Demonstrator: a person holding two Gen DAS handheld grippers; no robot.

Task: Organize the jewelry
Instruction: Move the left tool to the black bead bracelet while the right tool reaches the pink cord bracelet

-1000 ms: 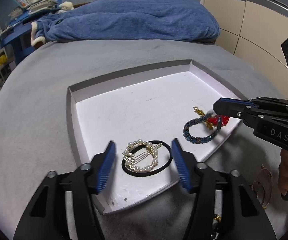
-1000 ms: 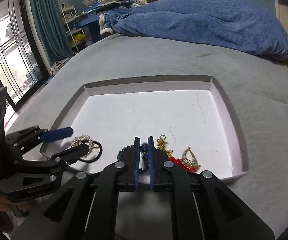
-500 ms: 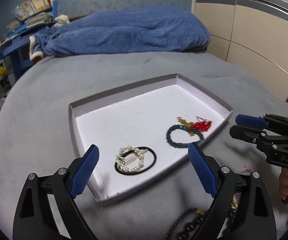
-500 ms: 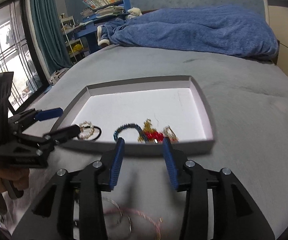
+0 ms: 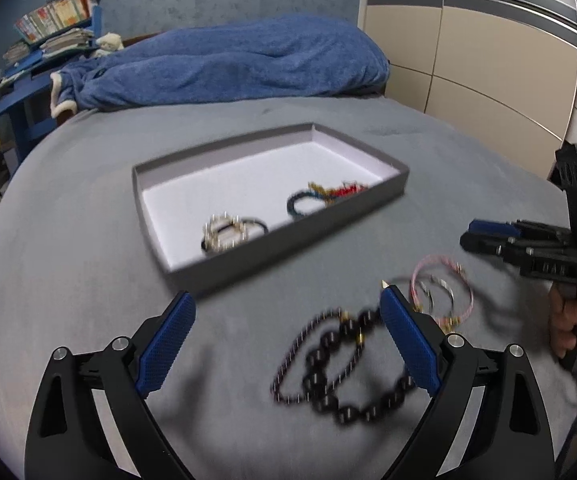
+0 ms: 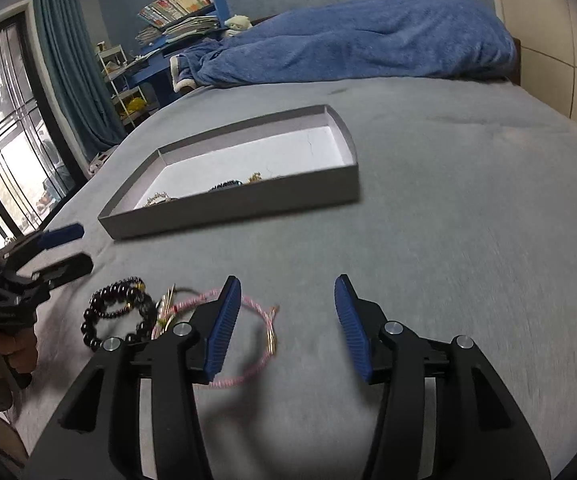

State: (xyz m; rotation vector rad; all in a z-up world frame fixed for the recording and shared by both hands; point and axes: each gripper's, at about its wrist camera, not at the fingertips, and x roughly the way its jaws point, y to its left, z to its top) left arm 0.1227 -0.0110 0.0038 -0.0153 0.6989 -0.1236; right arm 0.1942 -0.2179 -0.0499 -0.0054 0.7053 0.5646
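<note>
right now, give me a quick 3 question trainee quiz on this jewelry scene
1. True or false: the grey tray holds no jewelry yet.
2. Which piece lies nearest the left gripper? A) pearl hair clip B) black bead bracelet C) blue bead bracelet
3. Fill in: the pink cord bracelet lies on the ____, outside the tray.

Key:
1. False. The pearl hair clip, the blue bead bracelet and a red and gold piece lie inside.
2. B. The black bead bracelet lies on the grey bedcover between its open fingers.
3. Bedcover, by the open right gripper.
</note>
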